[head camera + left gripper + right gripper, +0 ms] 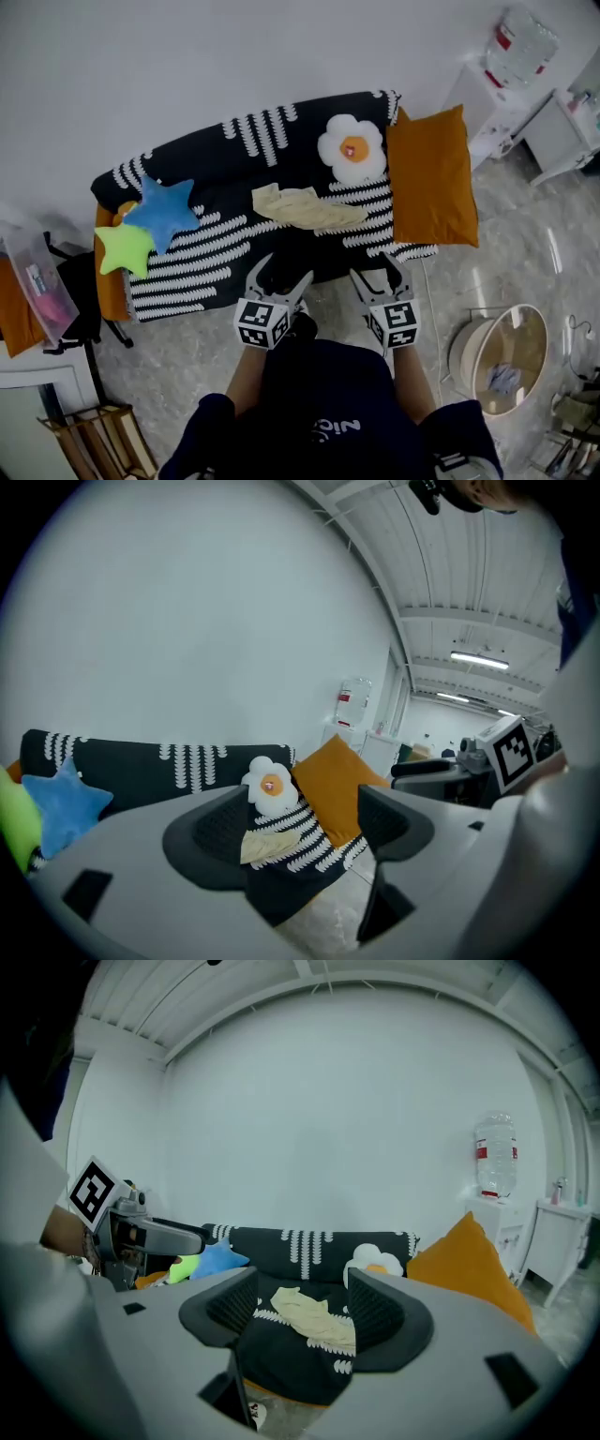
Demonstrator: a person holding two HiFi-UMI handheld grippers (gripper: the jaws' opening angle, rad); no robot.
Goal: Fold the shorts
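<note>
While both grippers hang just off the sofa's front edge, the crumpled pale-yellow fabric shorts [305, 206] lie bunched near the middle of the seat, on a black throw printed with white fern-like stripes [216, 155]. The left gripper [279, 274] has its dark ribbed jaws spread wide with nothing gripped. The right gripper [380, 274] stands equally wide and empty. A white daisy-shaped plush with an orange centre [352, 148], a smooth rectangular orange cushion [431, 178], and soft blue [164, 214] and green [124, 247] star pillows sit apart from the shorts.
</note>
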